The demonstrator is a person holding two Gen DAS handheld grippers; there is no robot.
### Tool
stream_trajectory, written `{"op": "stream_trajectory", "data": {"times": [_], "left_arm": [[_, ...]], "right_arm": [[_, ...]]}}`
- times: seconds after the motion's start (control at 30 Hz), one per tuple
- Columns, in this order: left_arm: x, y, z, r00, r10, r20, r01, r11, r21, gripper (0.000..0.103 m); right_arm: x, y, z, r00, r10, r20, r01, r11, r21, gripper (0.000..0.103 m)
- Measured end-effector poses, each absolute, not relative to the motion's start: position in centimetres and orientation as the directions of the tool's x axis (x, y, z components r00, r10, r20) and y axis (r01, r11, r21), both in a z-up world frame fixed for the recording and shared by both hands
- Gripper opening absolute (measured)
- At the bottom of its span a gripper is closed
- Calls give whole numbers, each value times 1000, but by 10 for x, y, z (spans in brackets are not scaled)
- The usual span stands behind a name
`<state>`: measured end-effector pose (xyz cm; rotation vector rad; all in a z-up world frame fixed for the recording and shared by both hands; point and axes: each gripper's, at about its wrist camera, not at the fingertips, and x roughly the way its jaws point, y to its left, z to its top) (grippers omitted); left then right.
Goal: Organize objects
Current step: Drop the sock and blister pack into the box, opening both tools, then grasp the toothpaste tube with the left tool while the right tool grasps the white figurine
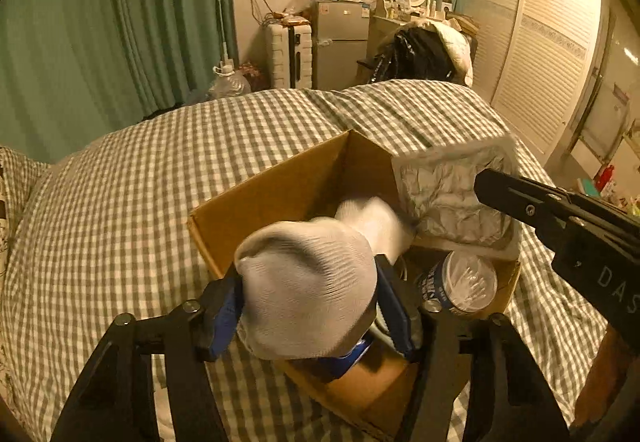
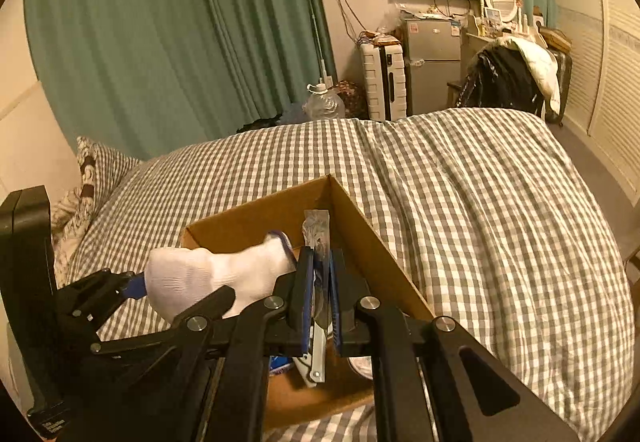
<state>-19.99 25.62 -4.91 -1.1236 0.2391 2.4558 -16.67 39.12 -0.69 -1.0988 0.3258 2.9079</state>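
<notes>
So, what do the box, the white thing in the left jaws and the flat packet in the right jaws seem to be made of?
Box: plain brown cardboard, matte, with thin cut edges.
Sock: white knitted fabric, probably cotton; fine ribbed stitches show.
Packet: seems thin silvery plastic or foil, crinkled and slightly glossy; I cannot tell which.

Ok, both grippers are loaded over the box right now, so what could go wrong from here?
1. The left gripper pinches the white sock only at one end; its free end dangles toward the cardboard box and could drape over the rim instead of dropping inside.
2. The right gripper holds a crinkly silver packet close beside the sock, so the two loads may snag.
3. A can already lies in the box; a dropped item could land on it.
</notes>
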Motion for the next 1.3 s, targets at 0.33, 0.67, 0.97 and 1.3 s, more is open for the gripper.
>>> {"op": "stream_trajectory", "data": {"times": [0.33,0.67,0.97,1.3], "left_arm": [[-178,225,-4,-635,279,-720,-402,-916,0,88],[-119,141,64,-759,193,-622,-288,-956,55,100],[-82,54,69,-796,76,-600,-123,-992,37,100],[-83,-28,5,-763,-3,-646,29,-999,-30,100]], "right_arm": [[-139,389,34,-786,-3,-619,-127,-978,166,54],[-79,314,102,-839,-44,-542,-10,-995,96,74],[-50,242,105,-837,-120,-534,103,-993,62,86],[-77,181,44,-774,-175,-608,195,-980,33,87]]}}
